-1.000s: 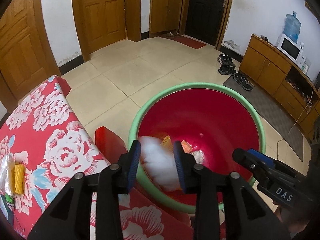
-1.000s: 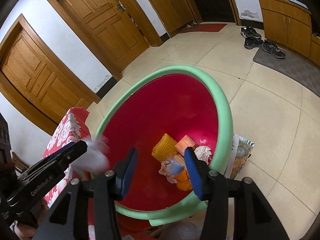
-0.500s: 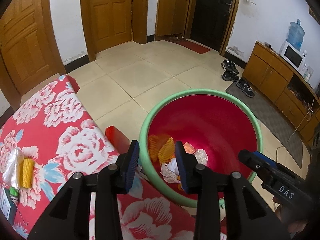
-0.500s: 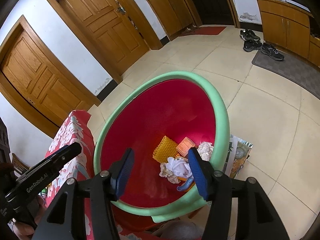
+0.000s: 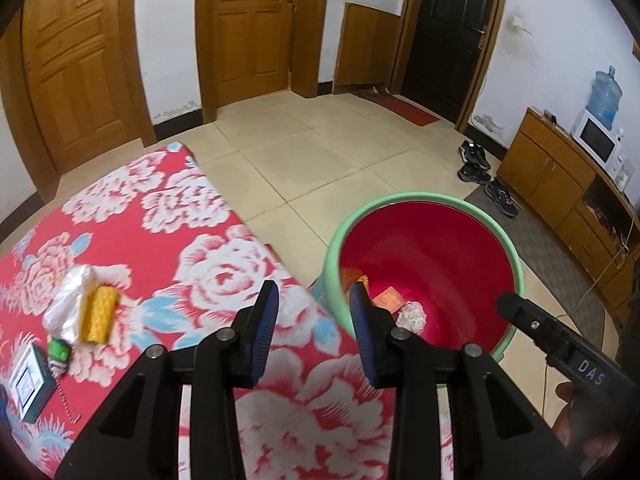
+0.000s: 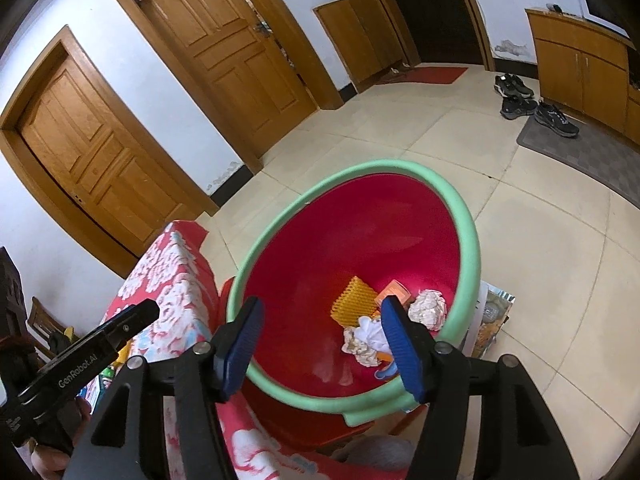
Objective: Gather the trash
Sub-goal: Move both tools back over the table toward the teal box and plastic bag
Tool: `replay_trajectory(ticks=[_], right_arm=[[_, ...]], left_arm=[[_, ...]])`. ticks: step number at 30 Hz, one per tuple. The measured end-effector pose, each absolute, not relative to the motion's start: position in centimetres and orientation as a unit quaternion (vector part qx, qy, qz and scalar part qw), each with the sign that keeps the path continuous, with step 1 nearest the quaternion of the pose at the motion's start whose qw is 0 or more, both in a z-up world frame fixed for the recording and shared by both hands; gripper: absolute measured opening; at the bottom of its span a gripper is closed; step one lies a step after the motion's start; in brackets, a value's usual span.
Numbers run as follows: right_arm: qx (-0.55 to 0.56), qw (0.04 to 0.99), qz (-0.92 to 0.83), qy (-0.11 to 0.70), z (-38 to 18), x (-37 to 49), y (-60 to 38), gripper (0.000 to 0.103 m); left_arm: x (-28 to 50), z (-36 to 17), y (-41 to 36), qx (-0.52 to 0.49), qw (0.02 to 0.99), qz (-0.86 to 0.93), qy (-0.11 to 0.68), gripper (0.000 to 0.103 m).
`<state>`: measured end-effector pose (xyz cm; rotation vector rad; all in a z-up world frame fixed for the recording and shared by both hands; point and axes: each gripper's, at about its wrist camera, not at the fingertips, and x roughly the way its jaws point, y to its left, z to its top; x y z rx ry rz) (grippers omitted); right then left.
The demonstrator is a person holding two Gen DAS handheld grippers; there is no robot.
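White wad dropped into red bin (image 6: pixel 360 240); L gripper (image 5: pixel 312 320) & widening R gripper (image 6: pixel 320 344) empty.

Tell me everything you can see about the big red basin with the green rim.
The round red plastic basin with a pale green rim stands upright on the tiled floor, beside the flowered red cloth. Inside lie a yellow ridged piece, an orange packet, crumpled white tissue and other scraps. Something red shows under its near side. No fingers touch it.

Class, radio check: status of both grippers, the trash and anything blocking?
Left gripper open, empty. Right gripper empty, jaws just been opening. Trash in red bin; clear wrapper and yellow piece wait on table. Nothing blocking.
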<state>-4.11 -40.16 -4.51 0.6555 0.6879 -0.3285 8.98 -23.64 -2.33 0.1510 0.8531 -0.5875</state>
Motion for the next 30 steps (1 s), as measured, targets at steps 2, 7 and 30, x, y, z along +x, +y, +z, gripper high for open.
replay_trajectory(ticks=[2,7,30], right_arm=[[0.311,0.879,-0.152,0.328,-4.1,-4.2,-39.6,0.066],[0.302,0.884,-0.14,0.327,-3.2,-4.0,-38.3,0.067],[0.266,0.895,-0.081,0.348,-1.5,-3.0,-31.3,0.068]], left_arm=[[8.8,-2.2,-22.9,0.07,0.869,-0.275,0.405,0.036],[8.6,-1.7,-20.5,0.063,0.877,-0.257,0.401,0.036],[10.0,-1.4,-7.8,0.038,0.904,-0.147,0.399,0.037]])
